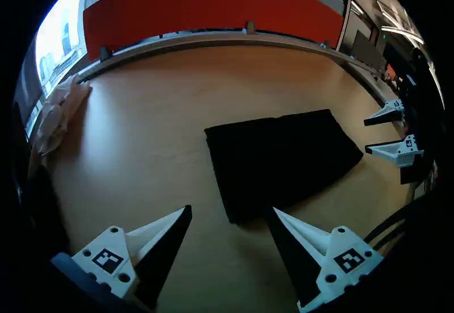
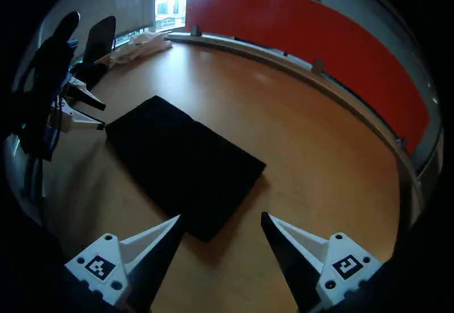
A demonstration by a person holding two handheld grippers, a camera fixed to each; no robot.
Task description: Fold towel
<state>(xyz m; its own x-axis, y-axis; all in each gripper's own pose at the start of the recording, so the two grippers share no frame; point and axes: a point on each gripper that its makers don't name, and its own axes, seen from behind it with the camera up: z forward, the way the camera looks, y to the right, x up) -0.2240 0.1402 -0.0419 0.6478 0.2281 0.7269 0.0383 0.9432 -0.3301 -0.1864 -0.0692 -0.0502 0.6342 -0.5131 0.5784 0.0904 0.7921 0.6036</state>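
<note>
In the left gripper view, a pale crumpled cloth [image 1: 59,111] is seen at the far left of a wooden table [image 1: 147,142]. The left gripper [image 1: 228,208] is held low in front, its jaws spread wide and empty, near one corner of a black towel [image 1: 284,159]. The towel is laid flat at the table's middle. At the far right, the right gripper [image 1: 366,136] is seen near the towel's edge, its jaws likewise parted with nothing between them.

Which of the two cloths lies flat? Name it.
The black towel, spread flat in the middle of the table; the pale cloth sits crumpled at its edge.
</note>
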